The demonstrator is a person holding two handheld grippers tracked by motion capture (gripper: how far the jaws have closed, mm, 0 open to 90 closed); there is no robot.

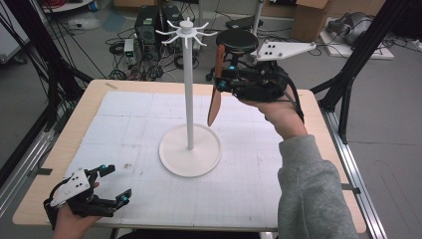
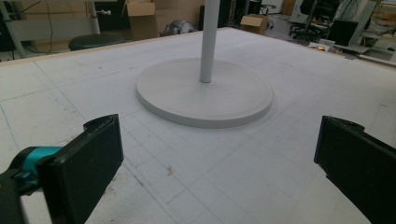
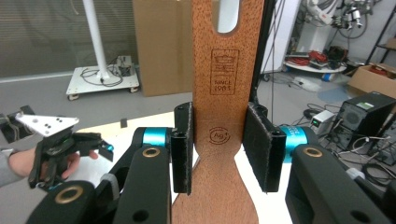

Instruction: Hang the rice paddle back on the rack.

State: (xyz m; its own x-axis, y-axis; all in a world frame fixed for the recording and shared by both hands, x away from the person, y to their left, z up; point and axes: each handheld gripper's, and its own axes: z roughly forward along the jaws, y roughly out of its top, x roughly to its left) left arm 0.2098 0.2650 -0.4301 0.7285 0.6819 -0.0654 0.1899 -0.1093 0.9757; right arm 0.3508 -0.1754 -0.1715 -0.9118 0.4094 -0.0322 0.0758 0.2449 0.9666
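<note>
Upper right of centre in the high view, we see the right gripper clenched on a wooden spatula, which hangs blade down beside the pole of the white hook stand. In the right gripper view the handle's slot sits above the pads. We judge the hanging step is in hand: next, raise the slot to a hook at the crown and thread it on. At lower left, the left gripper rests released, holding nothing.

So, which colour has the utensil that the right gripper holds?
Reddish-brown wood: the wooden spatula, clearest in the right gripper view.
</note>
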